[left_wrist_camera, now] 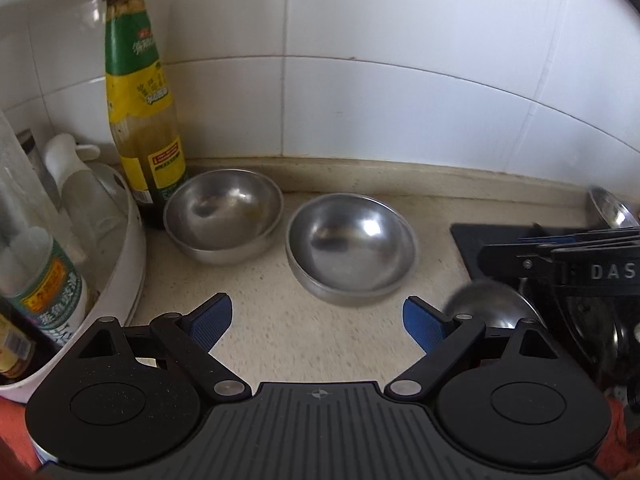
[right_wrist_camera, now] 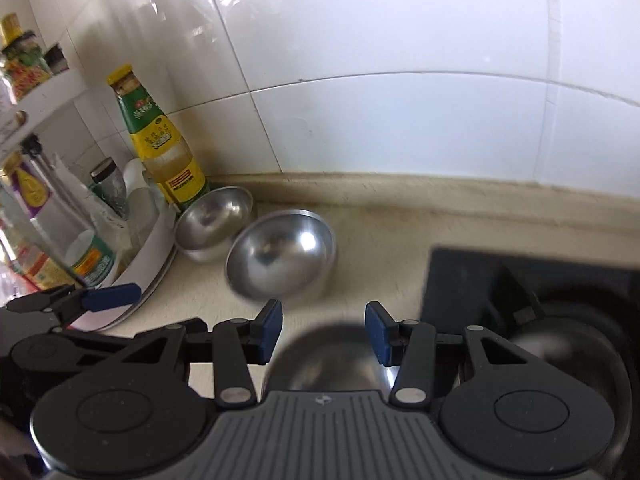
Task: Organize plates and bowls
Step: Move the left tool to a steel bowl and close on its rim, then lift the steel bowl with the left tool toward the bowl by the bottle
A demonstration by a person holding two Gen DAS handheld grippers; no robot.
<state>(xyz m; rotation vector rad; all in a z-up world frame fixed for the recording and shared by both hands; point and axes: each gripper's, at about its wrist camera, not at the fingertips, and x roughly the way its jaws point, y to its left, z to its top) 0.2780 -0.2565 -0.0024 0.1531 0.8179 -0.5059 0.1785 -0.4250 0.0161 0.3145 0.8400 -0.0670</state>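
Observation:
Two steel bowls stand on the beige counter by the wall: a smaller one [left_wrist_camera: 222,214] [right_wrist_camera: 214,220] and, to its right, a wider one [left_wrist_camera: 350,246] [right_wrist_camera: 282,254] that seems to sit inside another. My left gripper [left_wrist_camera: 318,322] hangs open in front of them with nothing between its blue pads; one of its fingers [right_wrist_camera: 112,295] shows in the right wrist view. My right gripper [right_wrist_camera: 325,332] has its jaws partly apart above a third, blurred steel bowl [right_wrist_camera: 328,360] [left_wrist_camera: 494,306]. That bowl reaches behind both pads, and I see no pad pressing on it.
A tall yellow-green sauce bottle [left_wrist_camera: 140,112] stands behind the smaller bowl. A white round rack [left_wrist_camera: 132,248] full of bottles fills the left. A black stove [right_wrist_camera: 452,276] with a dark pot [right_wrist_camera: 560,344] is on the right. The tiled wall closes the back.

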